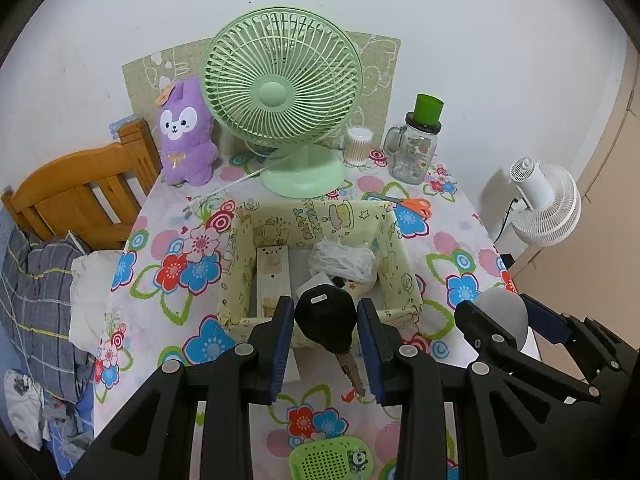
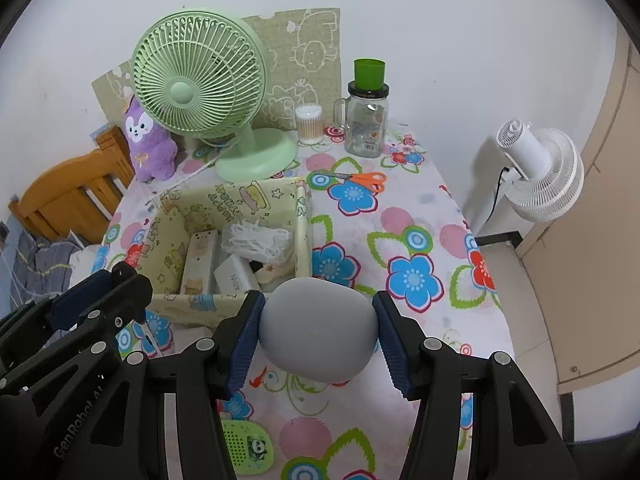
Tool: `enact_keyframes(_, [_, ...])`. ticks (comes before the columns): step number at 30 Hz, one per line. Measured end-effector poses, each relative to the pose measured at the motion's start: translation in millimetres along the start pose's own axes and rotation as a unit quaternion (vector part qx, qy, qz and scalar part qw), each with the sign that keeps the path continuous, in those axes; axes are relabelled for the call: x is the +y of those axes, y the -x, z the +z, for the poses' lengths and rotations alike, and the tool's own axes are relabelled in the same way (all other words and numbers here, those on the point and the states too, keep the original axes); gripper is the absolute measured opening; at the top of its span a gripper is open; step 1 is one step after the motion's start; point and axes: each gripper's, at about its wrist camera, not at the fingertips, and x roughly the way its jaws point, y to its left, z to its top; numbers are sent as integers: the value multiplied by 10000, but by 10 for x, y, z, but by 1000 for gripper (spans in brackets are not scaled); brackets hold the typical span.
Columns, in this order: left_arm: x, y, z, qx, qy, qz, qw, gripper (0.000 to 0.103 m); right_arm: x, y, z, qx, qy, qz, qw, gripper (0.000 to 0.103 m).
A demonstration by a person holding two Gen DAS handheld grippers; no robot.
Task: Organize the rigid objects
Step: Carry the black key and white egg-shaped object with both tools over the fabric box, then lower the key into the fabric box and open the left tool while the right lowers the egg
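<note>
The left gripper (image 1: 325, 334) clamps a black car key (image 1: 326, 316), blade visible only in its own view, above the box's (image 1: 316, 216) near edge. Beside it, the right gripper (image 2: 318, 334) grasps a grey rounded case (image 2: 318, 326); farther back lie orange scissors (image 2: 362, 179).

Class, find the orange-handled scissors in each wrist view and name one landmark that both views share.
Left wrist view: orange-handled scissors lie right of centre, just beyond the box's far right corner.
Right wrist view: scissors lie above centre, right of the box.
Shared landmark: the green fan.
</note>
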Motion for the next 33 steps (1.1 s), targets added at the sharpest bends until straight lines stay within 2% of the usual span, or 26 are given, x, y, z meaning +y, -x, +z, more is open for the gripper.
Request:
enact_keyframes(20, [166, -303, 407, -80, 136, 109, 9998, 33, 119, -207, 410, -89, 226, 119, 9996, 59])
enact_keyframes(33, [215, -655, 548, 131, -39, 41, 9999, 33, 150, -510, 615, 21, 230, 140, 9996, 59])
